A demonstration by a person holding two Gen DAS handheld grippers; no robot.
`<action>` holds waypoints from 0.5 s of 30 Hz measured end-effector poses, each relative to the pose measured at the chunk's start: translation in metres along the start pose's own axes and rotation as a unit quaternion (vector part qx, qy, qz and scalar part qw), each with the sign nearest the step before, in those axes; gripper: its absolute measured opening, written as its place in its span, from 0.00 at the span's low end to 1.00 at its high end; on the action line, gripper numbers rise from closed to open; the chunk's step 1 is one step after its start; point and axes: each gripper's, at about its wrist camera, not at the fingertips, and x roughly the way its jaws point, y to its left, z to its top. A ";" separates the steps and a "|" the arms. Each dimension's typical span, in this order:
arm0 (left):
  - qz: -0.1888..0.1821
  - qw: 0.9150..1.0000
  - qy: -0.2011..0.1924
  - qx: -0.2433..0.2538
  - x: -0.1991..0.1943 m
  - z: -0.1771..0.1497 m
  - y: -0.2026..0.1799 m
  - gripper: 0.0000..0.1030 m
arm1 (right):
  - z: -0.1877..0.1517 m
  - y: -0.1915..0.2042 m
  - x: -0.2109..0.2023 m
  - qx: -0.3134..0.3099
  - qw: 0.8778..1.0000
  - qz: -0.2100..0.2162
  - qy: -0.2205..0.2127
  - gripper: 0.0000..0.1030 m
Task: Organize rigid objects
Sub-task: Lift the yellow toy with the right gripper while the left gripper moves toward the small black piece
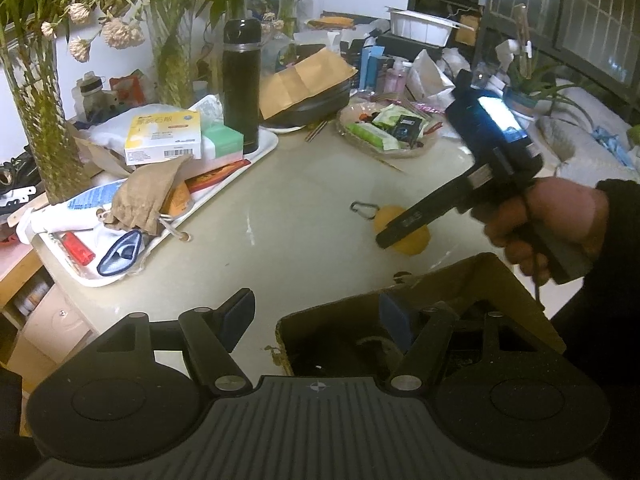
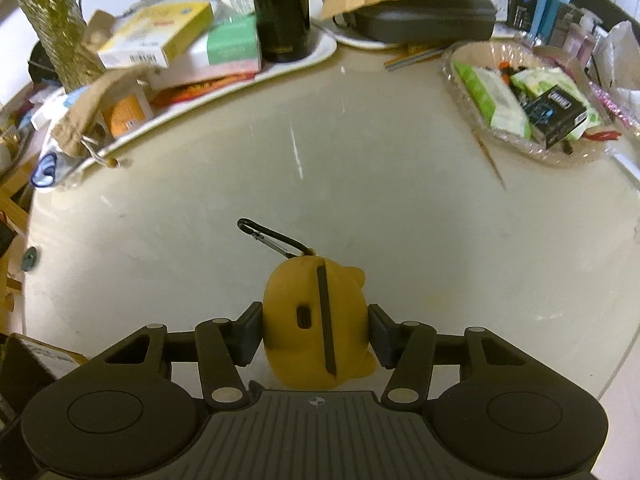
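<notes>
- Right gripper (image 2: 315, 338) nearest the lens, pads against both flanks of a yellow silicone earbud case (image 2: 316, 320), closed on it.
- Case rested on the pale tabletop (image 2: 360, 200), black carabiner (image 2: 272, 237) lying beyond it.
- Left gripper (image 1: 320, 316) stood about half open, nothing between the pads, one finger over an open cardboard box (image 1: 492, 276).
- Beyond: white tray (image 1: 264, 148) bearing a black flask (image 1: 241, 84), glass dish (image 2: 560, 156) of packets to the right.
</notes>
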 end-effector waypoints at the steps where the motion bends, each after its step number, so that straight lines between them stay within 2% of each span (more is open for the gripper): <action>1: 0.002 1.000 0.003 0.002 0.000 0.001 0.000 0.66 | 0.000 -0.001 -0.004 0.000 1.000 0.001 -0.004 0.56; 15: 0.007 0.999 0.034 0.032 0.009 0.014 -0.013 0.66 | -0.021 -0.023 -0.063 -0.006 0.999 0.012 -0.052 0.56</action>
